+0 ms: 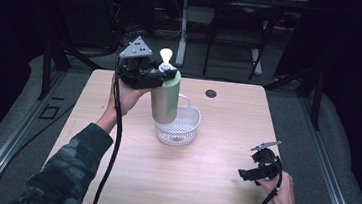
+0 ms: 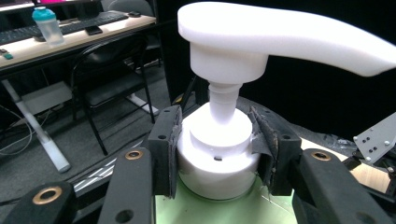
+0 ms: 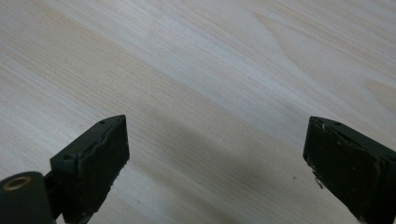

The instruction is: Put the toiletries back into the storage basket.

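Observation:
A pale green pump bottle with a white pump head hangs upright above a white plastic basket at the table's middle. My left gripper is shut on its white collar, one pad on each side, with the pump spout reaching over to the right in the left gripper view. My right gripper rests low at the table's front right, held in a hand. Its jaws stand wide apart over bare wood with nothing between them.
The light wooden table has a small dark hole near its far edge. Beyond the table stand a black folding chair and desk legs. A cable trails from the left gripper over the forearm.

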Demonstrator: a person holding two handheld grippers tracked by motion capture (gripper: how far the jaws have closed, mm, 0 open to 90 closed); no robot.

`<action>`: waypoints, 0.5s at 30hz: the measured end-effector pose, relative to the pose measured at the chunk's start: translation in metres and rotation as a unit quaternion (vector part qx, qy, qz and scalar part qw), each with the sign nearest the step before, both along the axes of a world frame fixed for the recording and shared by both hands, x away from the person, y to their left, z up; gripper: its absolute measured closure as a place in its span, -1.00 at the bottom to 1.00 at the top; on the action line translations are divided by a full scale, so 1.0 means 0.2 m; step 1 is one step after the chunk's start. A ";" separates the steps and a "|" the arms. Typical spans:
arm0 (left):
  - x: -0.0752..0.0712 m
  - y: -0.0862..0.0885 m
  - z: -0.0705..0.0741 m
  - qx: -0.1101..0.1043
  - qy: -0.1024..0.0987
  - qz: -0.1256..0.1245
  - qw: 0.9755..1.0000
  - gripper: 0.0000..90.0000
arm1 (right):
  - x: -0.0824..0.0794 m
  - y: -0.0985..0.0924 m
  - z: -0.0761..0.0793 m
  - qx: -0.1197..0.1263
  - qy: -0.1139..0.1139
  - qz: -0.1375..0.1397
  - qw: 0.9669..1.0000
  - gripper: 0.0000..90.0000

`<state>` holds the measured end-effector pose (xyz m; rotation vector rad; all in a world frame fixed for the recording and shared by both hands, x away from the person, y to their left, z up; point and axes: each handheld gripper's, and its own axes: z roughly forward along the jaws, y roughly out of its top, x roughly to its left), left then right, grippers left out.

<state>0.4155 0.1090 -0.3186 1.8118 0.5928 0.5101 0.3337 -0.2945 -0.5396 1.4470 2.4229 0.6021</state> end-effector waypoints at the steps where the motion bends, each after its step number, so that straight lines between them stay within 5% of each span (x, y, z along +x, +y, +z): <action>1: 0.00 -0.01 0.00 -0.001 0.000 0.000 1.000 0.24 | 0.00 0.00 0.00 -0.002 0.000 0.000 1.000 -0.85; 15: 0.04 -0.06 -0.06 -0.007 0.006 -0.001 1.000 0.24 | 0.00 0.00 0.00 -0.003 0.001 -0.001 1.000 -0.86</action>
